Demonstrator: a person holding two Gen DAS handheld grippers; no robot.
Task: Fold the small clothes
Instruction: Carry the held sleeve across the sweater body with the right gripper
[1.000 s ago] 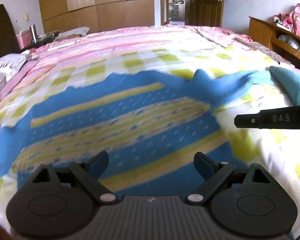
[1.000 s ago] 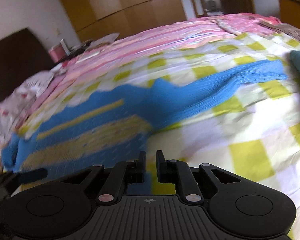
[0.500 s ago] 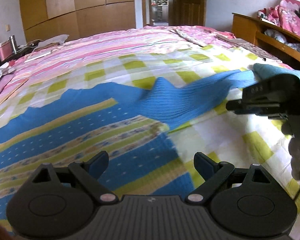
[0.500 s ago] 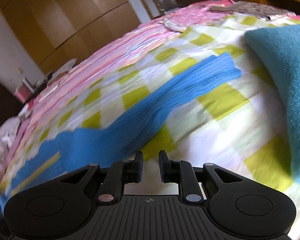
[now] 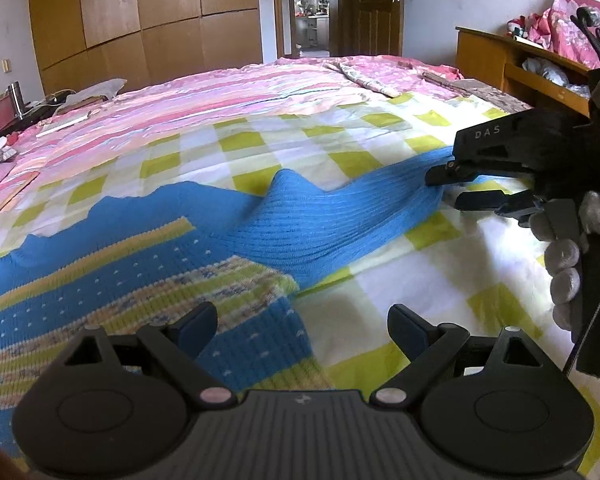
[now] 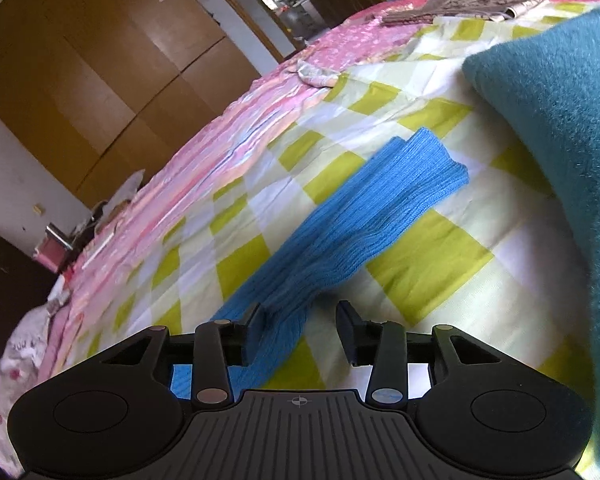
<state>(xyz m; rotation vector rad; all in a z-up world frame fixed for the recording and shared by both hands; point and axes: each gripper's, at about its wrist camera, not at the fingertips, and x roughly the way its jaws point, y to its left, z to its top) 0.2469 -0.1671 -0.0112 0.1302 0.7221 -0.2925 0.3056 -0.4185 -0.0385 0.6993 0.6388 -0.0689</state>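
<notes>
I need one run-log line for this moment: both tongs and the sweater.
left tongs: open, over sweater | right tongs: just opening, around sleeve, no grip | sleeve: spread flat on bed

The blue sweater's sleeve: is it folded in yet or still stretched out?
Stretched out. The sleeve lies straight across the checkered sheet, away from the striped body.

The bed (image 5: 380, 136) wears a checked sheet (image 5: 260, 148) of white and yellow-green squares; a pink striped cover (image 5: 204, 92) lies on its far part. A teal blanket (image 6: 560, 120) lies at the right. Behind the bed stands a wooden wardrobe (image 5: 140, 20) beside an open dark door (image 5: 374, 4). At the right, a wooden shelf (image 5: 500, 56) holds pink bedding (image 5: 560, 24).
</notes>
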